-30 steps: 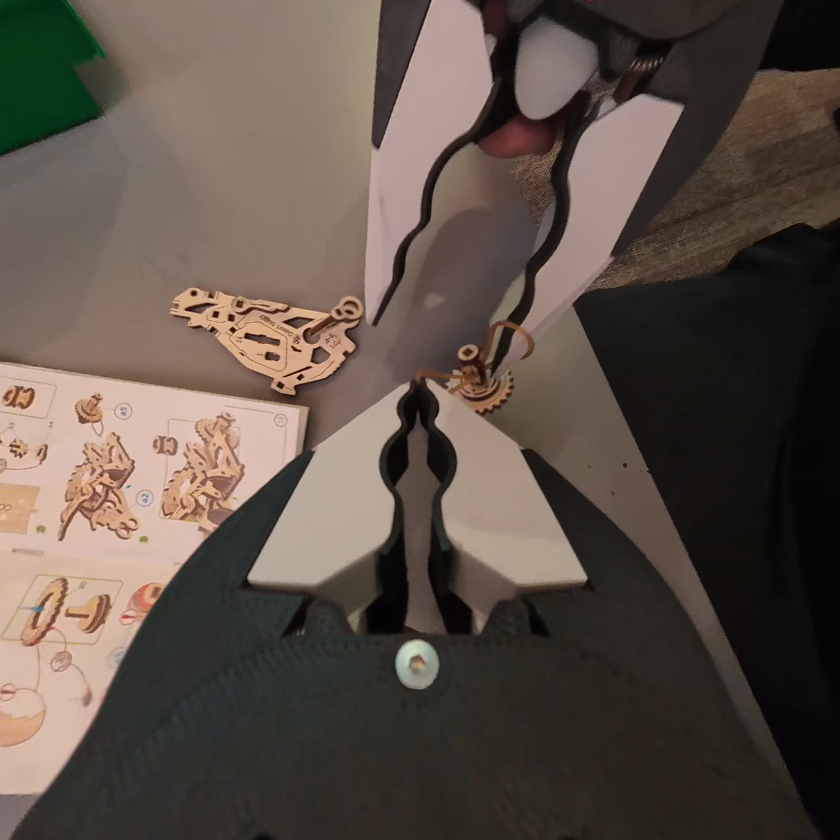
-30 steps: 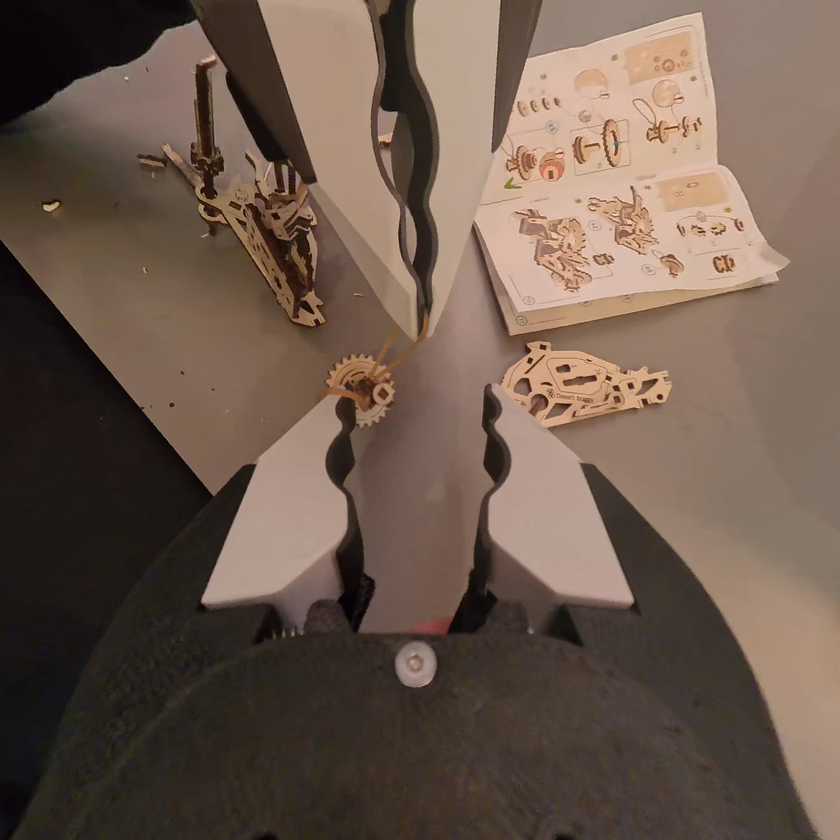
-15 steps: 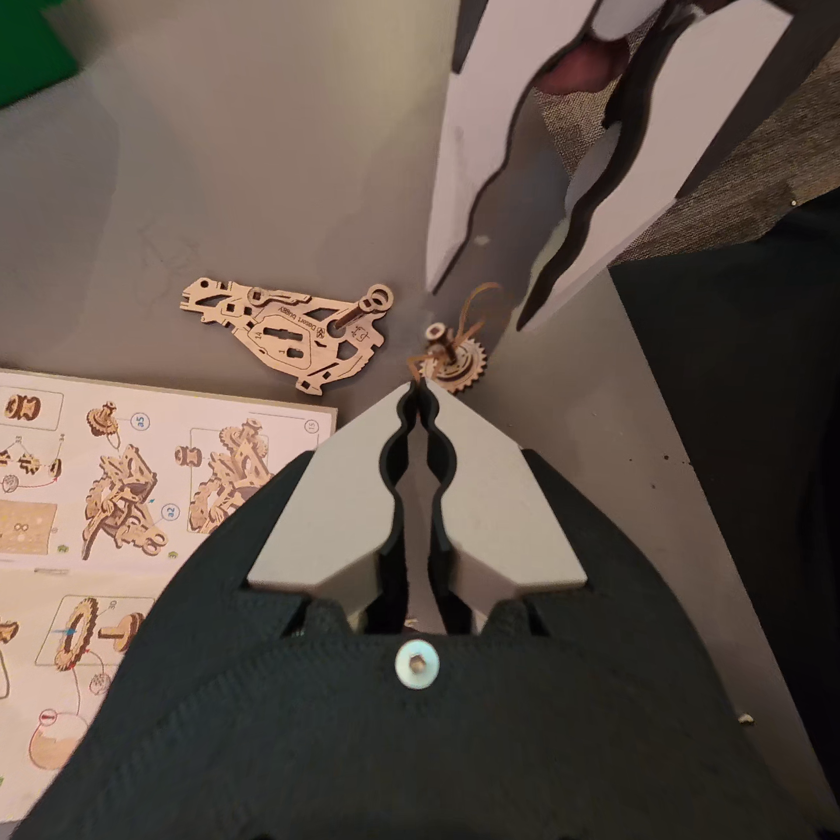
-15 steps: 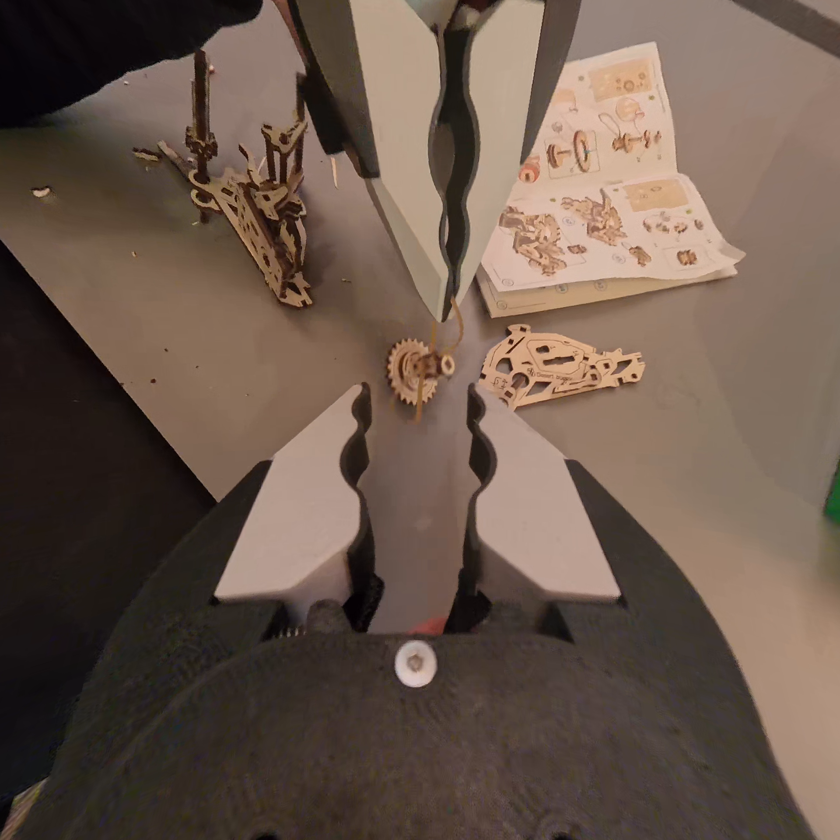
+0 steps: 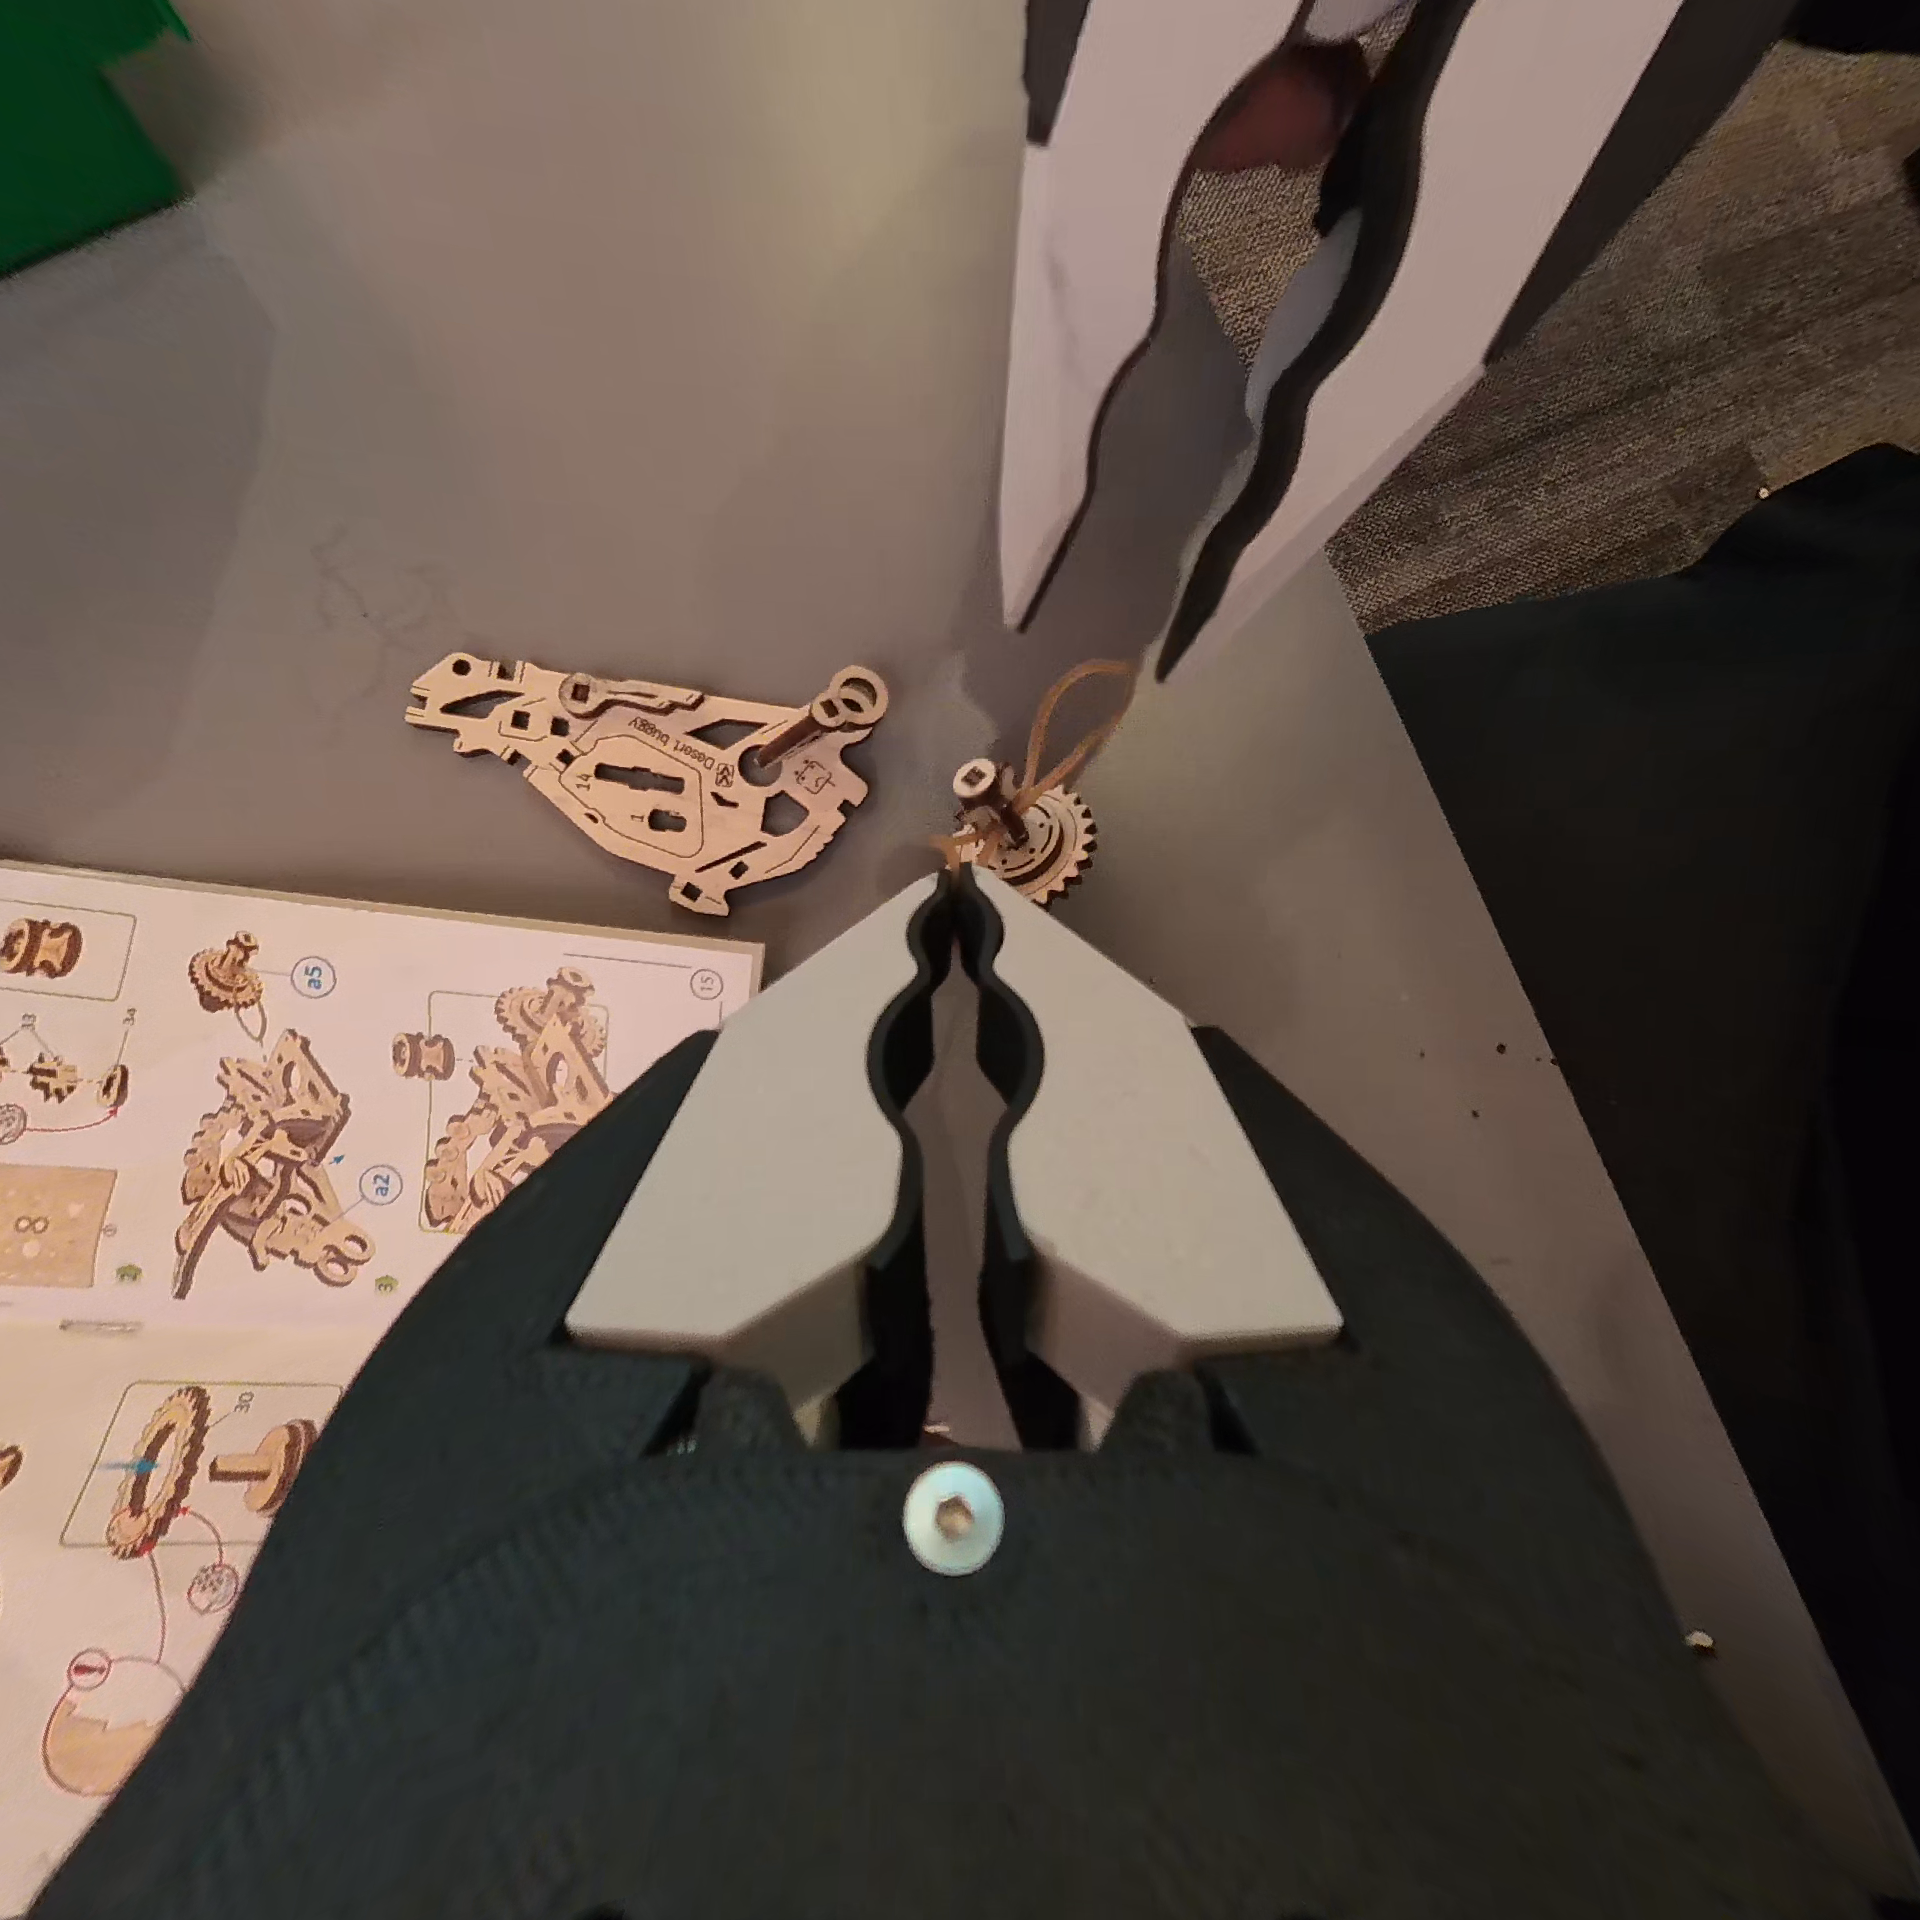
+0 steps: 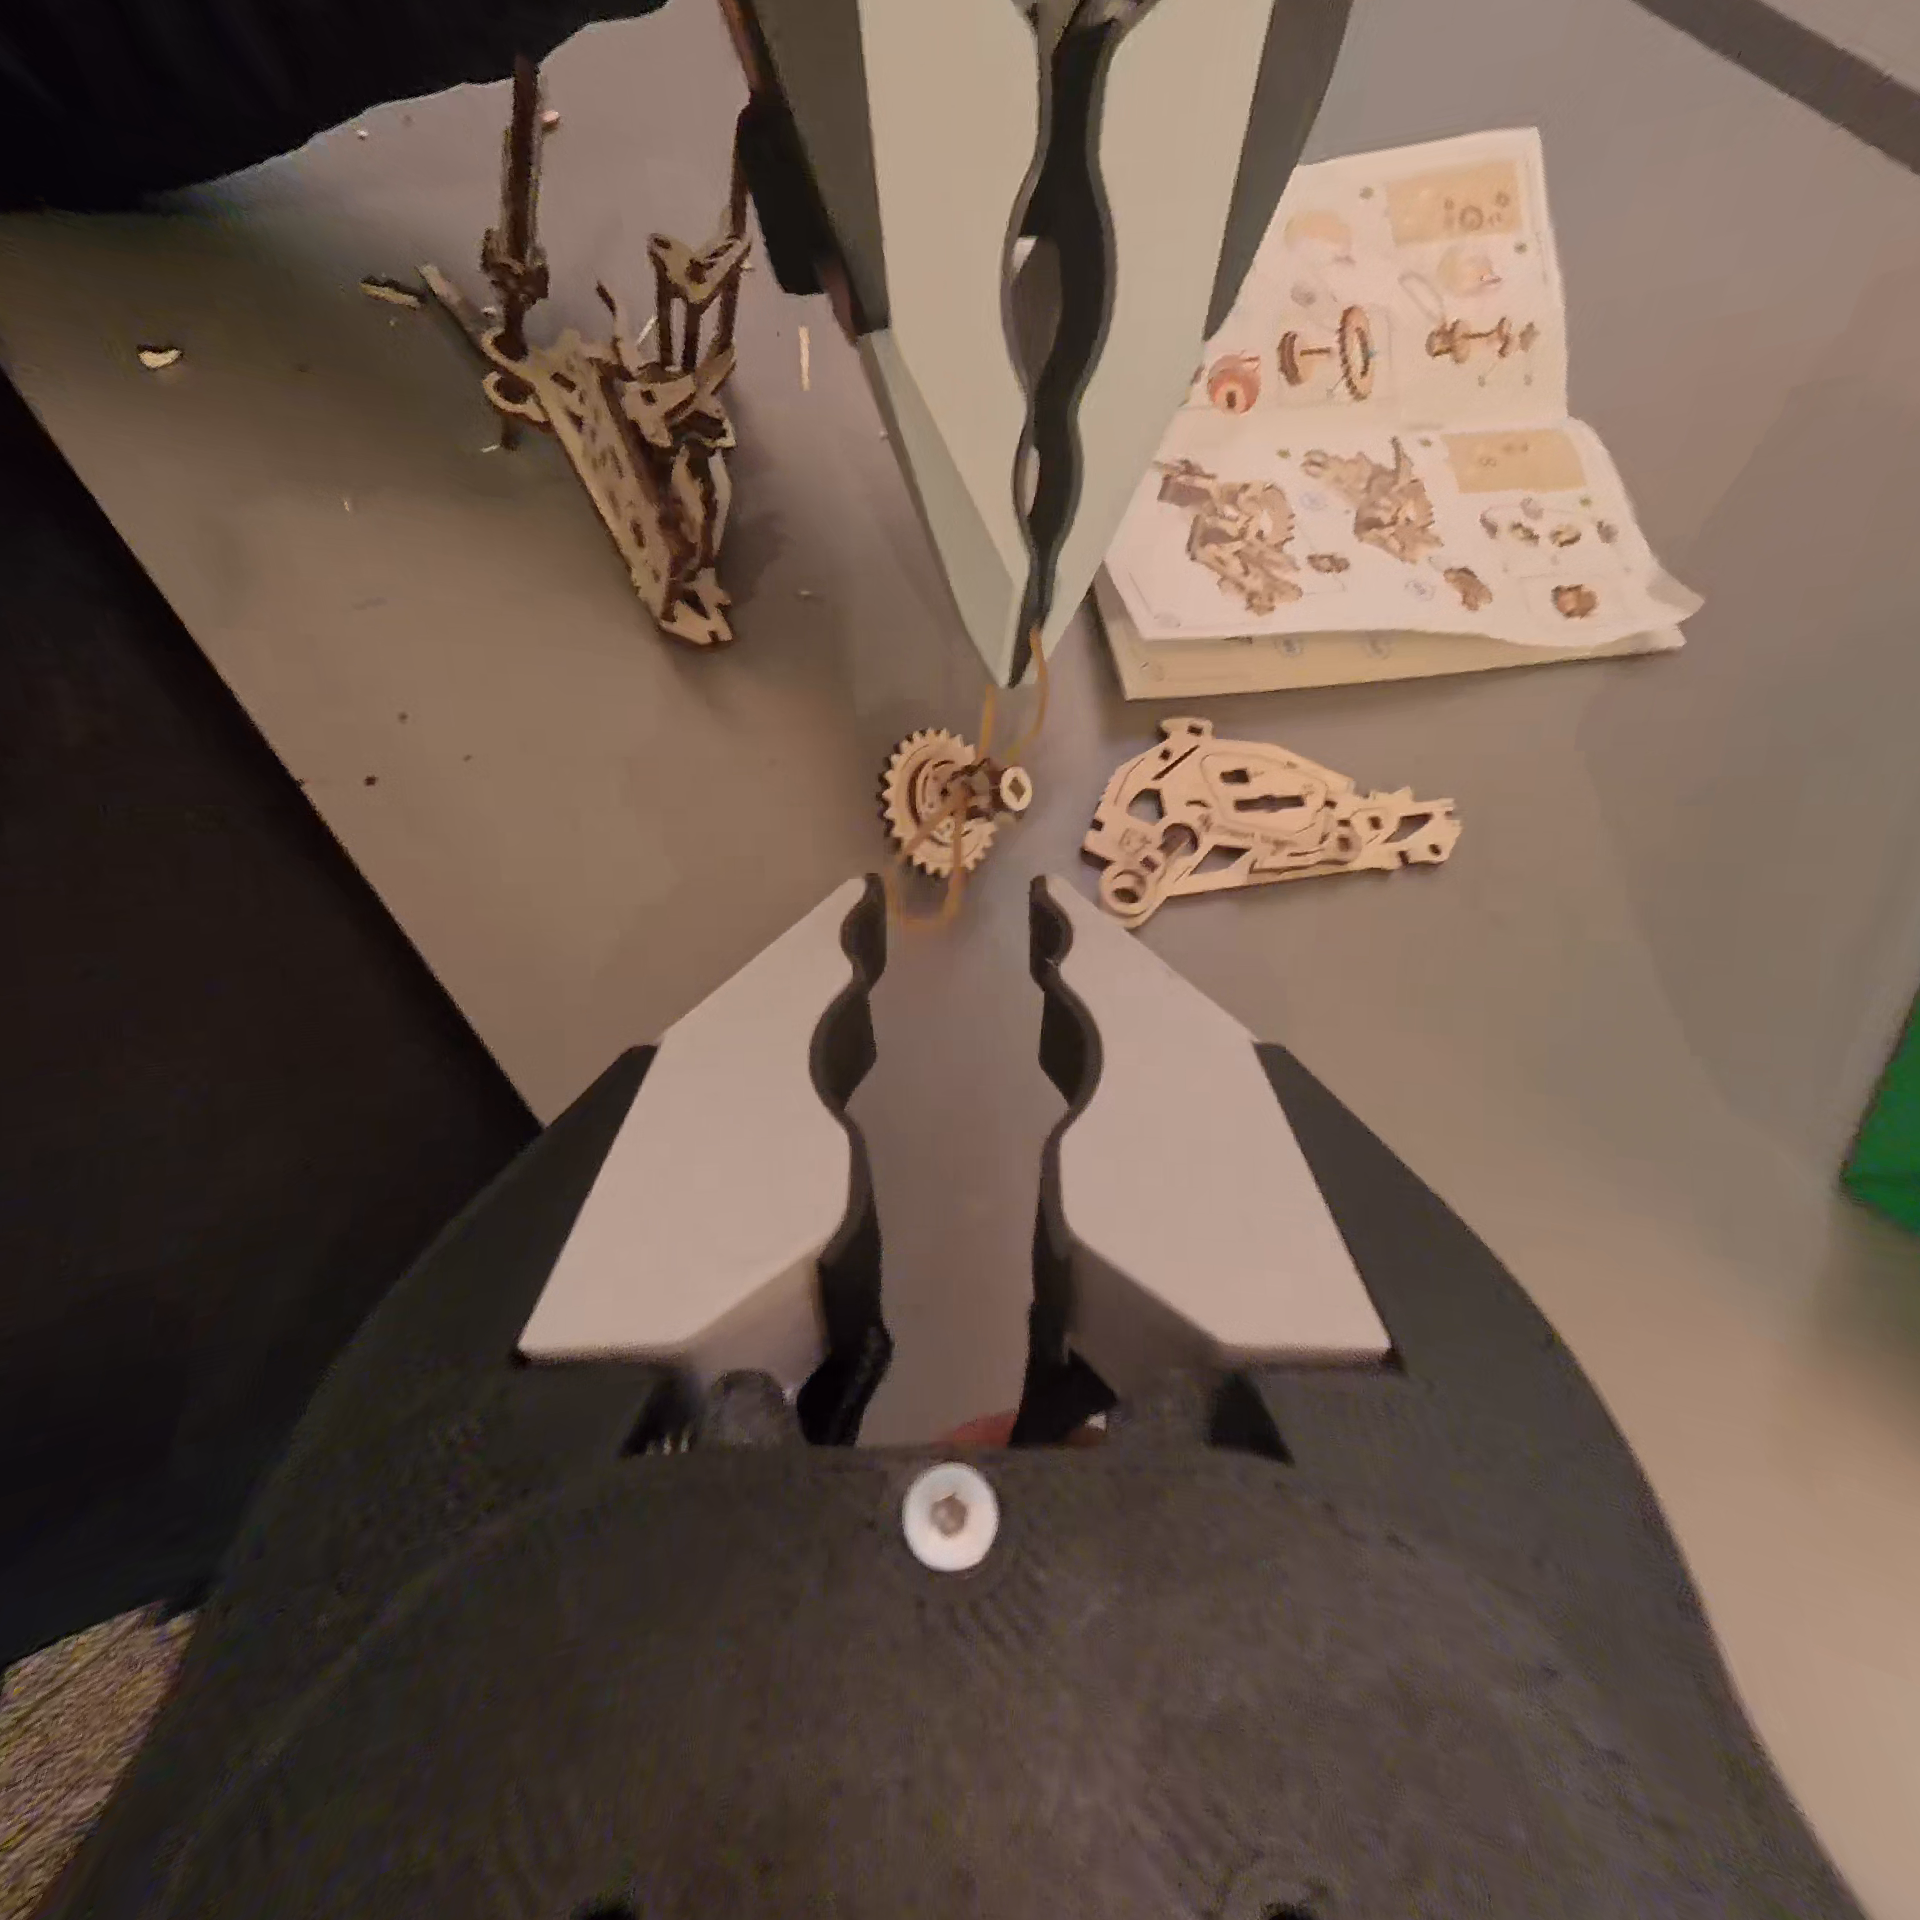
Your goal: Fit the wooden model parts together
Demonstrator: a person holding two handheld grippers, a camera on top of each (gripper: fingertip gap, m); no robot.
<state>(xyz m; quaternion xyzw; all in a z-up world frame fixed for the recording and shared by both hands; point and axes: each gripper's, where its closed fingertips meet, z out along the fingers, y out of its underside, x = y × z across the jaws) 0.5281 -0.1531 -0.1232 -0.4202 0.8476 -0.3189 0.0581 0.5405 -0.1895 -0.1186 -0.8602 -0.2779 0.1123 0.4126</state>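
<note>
A small wooden gear on an axle [image 5: 1031,837] lies on the grey table [image 5: 623,364] with a tan rubber band [image 5: 1072,717] looped on it. My left gripper [image 5: 954,881] is shut on one end of that band, just beside the gear. My right gripper [image 6: 958,900] is open and empty, with the gear [image 6: 935,812] just ahead of its fingertips and the band's free loop [image 6: 928,914] by its left finger. It shows across from the left one [image 5: 1091,649]. The left gripper shows in the right wrist view [image 6: 1023,665]. A flat wooden frame plate [image 5: 644,779] lies next to the gear.
A partly built wooden model [image 6: 623,457] stands farther back left in the right wrist view, with wood scraps around it. An open instruction booklet [image 5: 260,1091] lies by the plate. The table edge [image 5: 1455,935] runs close beside the gear. A green object [image 6: 1891,1132] sits at the right. One gripper's finger ends stand about 5 cm off the other's.
The right gripper has let the band loop slip off its finger and has drawn back from the gear. The gear has turned on the table. The left gripper stays shut on the band.
</note>
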